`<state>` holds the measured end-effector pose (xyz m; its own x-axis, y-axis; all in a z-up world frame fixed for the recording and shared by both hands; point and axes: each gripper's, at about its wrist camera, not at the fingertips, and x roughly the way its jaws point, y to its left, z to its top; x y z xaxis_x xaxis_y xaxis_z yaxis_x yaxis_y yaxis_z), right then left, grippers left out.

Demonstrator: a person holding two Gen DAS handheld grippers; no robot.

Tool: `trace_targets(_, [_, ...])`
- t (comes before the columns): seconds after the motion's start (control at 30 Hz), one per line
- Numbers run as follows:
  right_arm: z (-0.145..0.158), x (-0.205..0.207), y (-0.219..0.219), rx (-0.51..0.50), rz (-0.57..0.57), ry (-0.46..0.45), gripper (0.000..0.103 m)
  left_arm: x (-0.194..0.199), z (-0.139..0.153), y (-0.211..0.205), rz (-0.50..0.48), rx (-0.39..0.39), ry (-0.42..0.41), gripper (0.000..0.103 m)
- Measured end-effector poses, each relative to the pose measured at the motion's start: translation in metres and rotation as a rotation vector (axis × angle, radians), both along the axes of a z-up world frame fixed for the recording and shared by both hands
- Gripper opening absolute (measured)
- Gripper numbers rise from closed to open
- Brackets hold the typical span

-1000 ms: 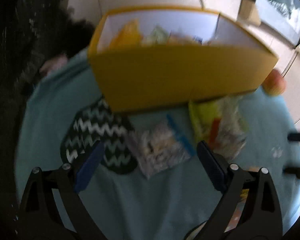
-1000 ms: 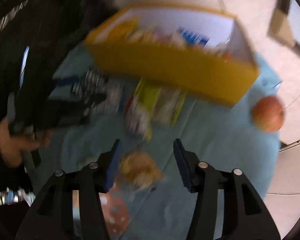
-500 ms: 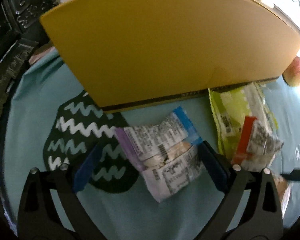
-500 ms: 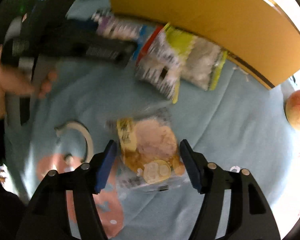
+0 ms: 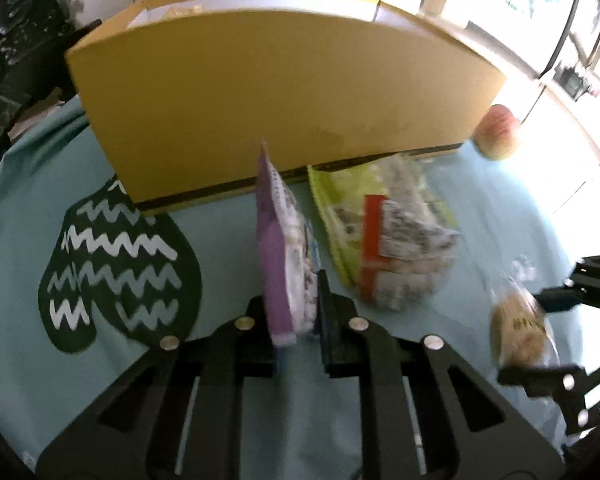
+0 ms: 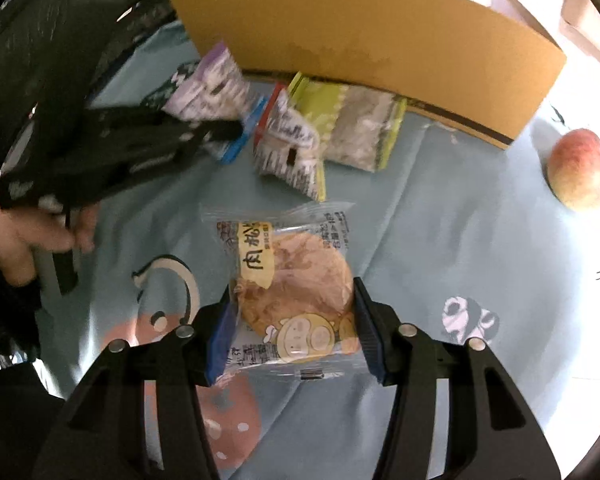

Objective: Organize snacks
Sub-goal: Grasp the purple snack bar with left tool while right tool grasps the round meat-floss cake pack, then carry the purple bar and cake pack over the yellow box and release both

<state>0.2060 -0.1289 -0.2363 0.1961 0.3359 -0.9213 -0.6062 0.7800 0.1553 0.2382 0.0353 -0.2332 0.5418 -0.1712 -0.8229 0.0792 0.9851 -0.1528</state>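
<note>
My left gripper [image 5: 298, 312] is shut on a purple and white snack packet [image 5: 286, 248] and holds it on edge above the cloth, in front of the yellow box [image 5: 284, 92]. My right gripper [image 6: 294, 320] is shut on a clear-wrapped round cake packet [image 6: 296, 276] and holds it just over the cloth. The purple packet [image 6: 212, 88] and the left gripper [image 6: 220, 132] show at the left of the right wrist view. A green packet [image 5: 340, 200] and a red-edged packet [image 5: 400, 248] lie against the box front.
A blue patterned tablecloth [image 6: 440, 220] covers the round table. An apple [image 6: 580, 168] sits at the right, beside the box's corner. A dark mitten print [image 5: 116, 272] is on the cloth at the left. A dark chair [image 5: 12, 32] stands behind left.
Both grippers have closed: the left on the purple packet, now lifted on edge, the right on the cake packet, now lifted slightly. Both views have drawn back from the box.
</note>
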Motion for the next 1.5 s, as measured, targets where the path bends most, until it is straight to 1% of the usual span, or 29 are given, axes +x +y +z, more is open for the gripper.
trace_targets(0.07, [0.005, 0.001, -0.004, 0.009, -0.016, -0.005, 0.055, -0.009, 0.008, 0.003, 0.012, -0.035, -0.022, 0.013])
trace_targets(0.17, [0.012, 0.0, -0.013, 0.018, -0.028, -0.017, 0.055, -0.021, 0.02, 0.001, 0.029, -0.054, -0.05, 0.013])
trace_targets(0.3, [0.017, 0.002, -0.011, 0.018, -0.028, -0.03, 0.055, -0.03, 0.032, 0.005, 0.038, -0.041, -0.065, 0.013])
trace_targets(0.33, [0.018, -0.002, -0.013, 0.019, -0.026, -0.032, 0.055, -0.029, 0.03, 0.003, 0.042, -0.04, -0.067, 0.013])
trace_targets(0.37, [0.025, -0.006, -0.012, 0.019, -0.025, -0.038, 0.055, -0.029, 0.034, 0.004, 0.047, -0.041, -0.07, 0.013])
trace_targets(0.43, [0.025, -0.009, -0.009, 0.019, -0.025, -0.044, 0.055, -0.036, 0.04, 0.008, 0.05, -0.035, -0.078, 0.013])
trace_targets(0.6, [0.037, -0.016, -0.018, 0.024, -0.03, -0.055, 0.055, -0.045, 0.051, 0.007, 0.056, -0.024, -0.094, 0.013])
trace_targets(0.77, [0.045, -0.019, -0.018, 0.031, -0.03, -0.07, 0.055, -0.054, 0.063, 0.002, 0.056, -0.024, -0.113, 0.013])
trace_targets(1.13, [0.064, -0.029, -0.019, 0.061, -0.034, -0.103, 0.055, -0.071, 0.086, 0.004, 0.056, -0.035, -0.151, 0.013])
trace_targets(1.33, [0.084, -0.034, -0.026, 0.099, -0.056, -0.128, 0.055, -0.083, 0.11, 0.006, 0.049, -0.049, -0.2, 0.013])
trace_targets(1.5, [0.11, -0.029, -0.036, 0.143, -0.091, -0.164, 0.055, -0.088, 0.136, 0.006, 0.05, -0.045, -0.257, 0.013])
